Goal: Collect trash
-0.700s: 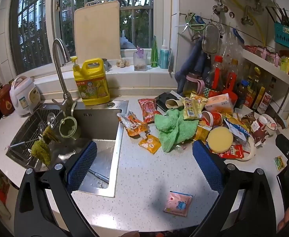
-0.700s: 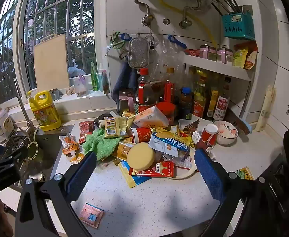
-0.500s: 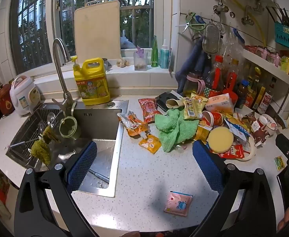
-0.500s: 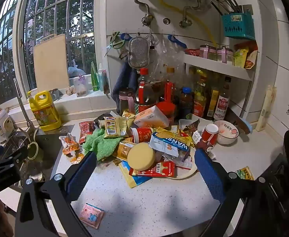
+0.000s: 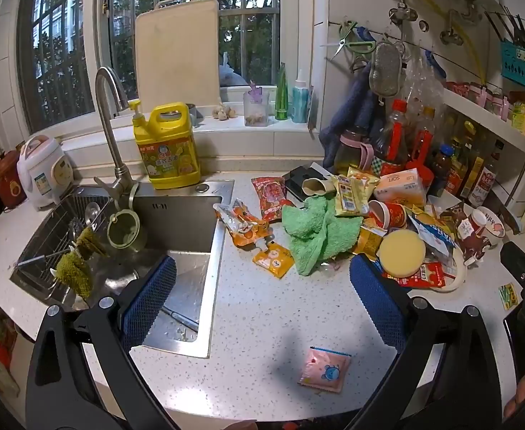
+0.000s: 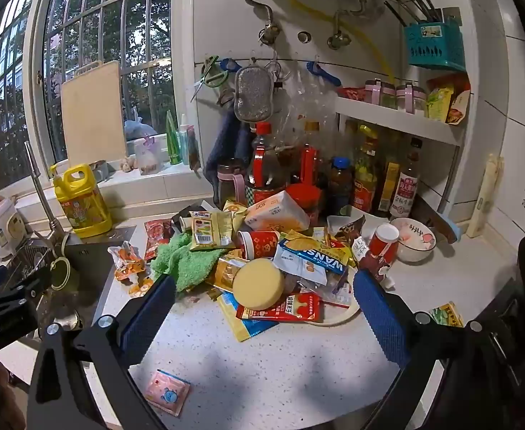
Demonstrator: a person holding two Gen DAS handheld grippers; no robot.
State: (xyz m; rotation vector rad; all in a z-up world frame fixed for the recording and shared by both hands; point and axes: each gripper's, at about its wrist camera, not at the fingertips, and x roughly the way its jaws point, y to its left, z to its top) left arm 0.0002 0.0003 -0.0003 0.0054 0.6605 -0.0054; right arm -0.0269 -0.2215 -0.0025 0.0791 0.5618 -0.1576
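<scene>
A heap of snack wrappers [image 5: 388, 222] lies on the white speckled counter, around a green cloth [image 5: 316, 233] and a round yellow sponge [image 5: 402, 252]. The heap also shows in the right wrist view [image 6: 291, 261]. A small pink packet [image 5: 323, 369] lies alone near the counter's front edge; it also shows in the right wrist view [image 6: 167, 390]. Orange wrappers [image 5: 248, 225] lie by the sink. My left gripper [image 5: 262, 294] is open and empty above the counter, short of the heap. My right gripper [image 6: 262, 308] is open and empty, its blue pads either side of the heap's near edge.
A steel sink [image 5: 176, 236] with a tall tap [image 5: 110, 125] is at the left, a yellow detergent jug [image 5: 167, 147] behind it. Bottles [image 6: 334, 182] and a shelf [image 6: 398, 118] stand behind the heap. A white bowl [image 6: 413, 238] sits at the right.
</scene>
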